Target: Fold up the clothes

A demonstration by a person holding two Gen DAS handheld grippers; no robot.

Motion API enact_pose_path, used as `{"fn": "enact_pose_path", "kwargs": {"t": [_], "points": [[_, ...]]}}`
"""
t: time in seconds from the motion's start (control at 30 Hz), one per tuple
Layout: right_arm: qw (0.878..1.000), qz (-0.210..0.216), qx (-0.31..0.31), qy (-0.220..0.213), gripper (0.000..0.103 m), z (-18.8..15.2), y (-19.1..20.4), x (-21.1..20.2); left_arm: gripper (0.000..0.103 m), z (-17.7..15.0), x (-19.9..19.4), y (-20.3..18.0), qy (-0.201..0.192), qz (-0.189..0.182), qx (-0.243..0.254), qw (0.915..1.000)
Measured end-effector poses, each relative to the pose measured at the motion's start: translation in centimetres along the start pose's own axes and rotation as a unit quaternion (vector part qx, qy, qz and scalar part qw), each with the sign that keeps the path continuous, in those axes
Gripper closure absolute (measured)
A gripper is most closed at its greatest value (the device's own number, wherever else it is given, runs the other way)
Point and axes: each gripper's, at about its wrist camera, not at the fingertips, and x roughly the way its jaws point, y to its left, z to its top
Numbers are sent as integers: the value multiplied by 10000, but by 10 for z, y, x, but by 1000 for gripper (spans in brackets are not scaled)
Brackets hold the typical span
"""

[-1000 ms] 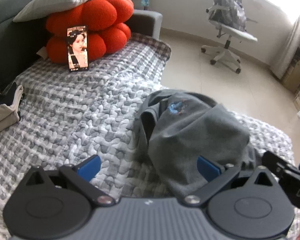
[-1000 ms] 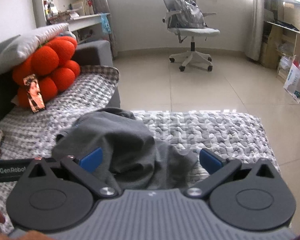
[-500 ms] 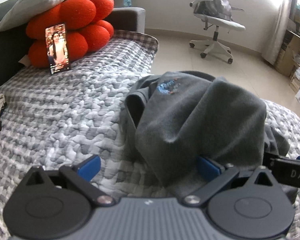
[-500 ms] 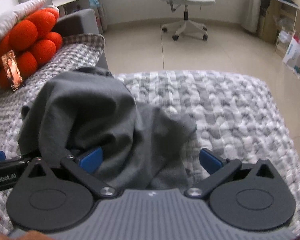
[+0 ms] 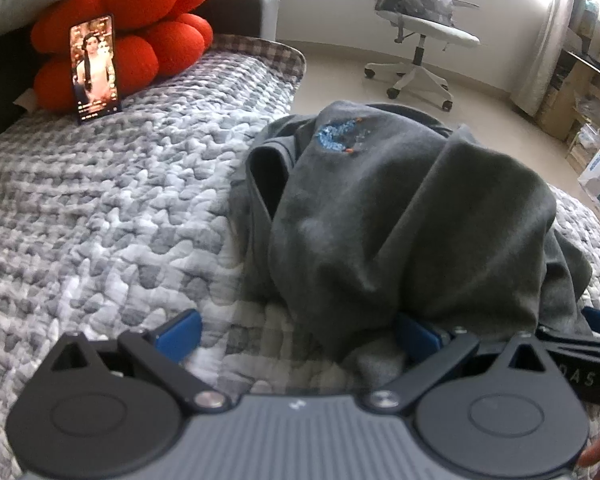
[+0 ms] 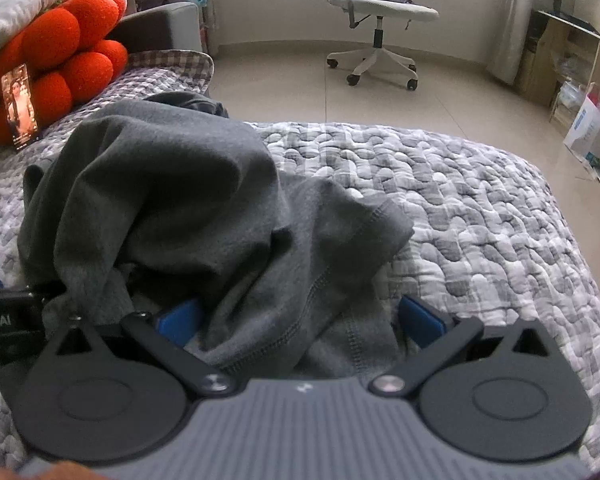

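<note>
**Crumpled grey sweatshirt (image 5: 400, 216) heaped on the quilted bed (image 5: 112, 208).**
Soft, limp, thick knit: judged light and slump-prone, best taken at the stitched hem (image 6: 340, 300). Left tongs (image 5: 296, 330) and right tongs (image 6: 300, 316) both gape wide at its near edge, gripping nothing.

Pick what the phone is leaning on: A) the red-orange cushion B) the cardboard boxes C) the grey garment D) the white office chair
A: the phone stands upright on the quilt, propped against the red-orange cushion, apart from the grey garment heaped in front of the open left gripper.
</note>
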Motion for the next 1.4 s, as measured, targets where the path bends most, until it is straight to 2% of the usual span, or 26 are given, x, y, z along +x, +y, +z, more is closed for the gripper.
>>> {"fn": "enact_pose_path", "kwargs": {"t": [0.2, 0.4, 0.6, 0.7, 0.8, 0.87, 0.9, 0.93, 0.97, 1.0, 1.03, 1.17, 1.23, 1.33, 1.4], "points": [[9999, 92, 23, 32, 0, 2, -4, -6, 0, 4, -6, 2, 52, -28, 89, 9999], [9993, 328, 101, -134, 0, 7, -12, -28, 0, 2, -34, 7, -342, -16, 244, 9991], [9985, 310, 165, -413, 0, 11, -16, -46, 4, 4, -59, 8, -781, -610, 83, 9950], [9983, 302, 224, -445, 0, 11, -20, -48, 11, 4, -66, 2, -958, -886, 195, 9913], [9982, 276, 285, -455, 0, 10, -23, -48, 28, 2, -67, -3, -998, -1000, 312, 9895], [9980, 279, 321, -459, 0, 12, -24, -49, 49, 1, -68, -2, -1028, -1037, 298, 9888], [9980, 290, 317, -457, 0, 12, -23, -49, 53, 1, -69, -2, -1044, -1055, 291, 9885], [9980, 290, 309, -459, 0, 12, -23, -49, 63, 1, -69, -2, -1059, -1073, 284, 9882], [9981, 290, 302, -461, 0, 11, -24, -50, 80, 1, -70, -1, -1074, -1091, 277, 9878], [9981, 290, 294, -463, 0, 11, -24, -51, 89, 1, -70, -1, -1089, -1109, 269, 9875], [9980, 286, 304, -471, 0, 11, -25, -52, 103, 1, -71, -1, -1104, -1128, 262, 9871], [9978, 269, 341, -501, 0, 11, -28, -55, 103, 0, -73, 1, -1164, -1200, 234, 9856], [9971, 348, 410, -542, 0, 11, -29, -59, 103, 1, -75, 4, -1196, -1118, 210, 9863], [9937, 749, 594, -579, 0, 10, -30, -67, 100, 3, -75, 11, -1181, -920, 174, 9886], [9886, 1214, 726, -509, 0, 10, -25, -70, 92, 3, -67, 14, -1049, -690, 154, 9920]]}}
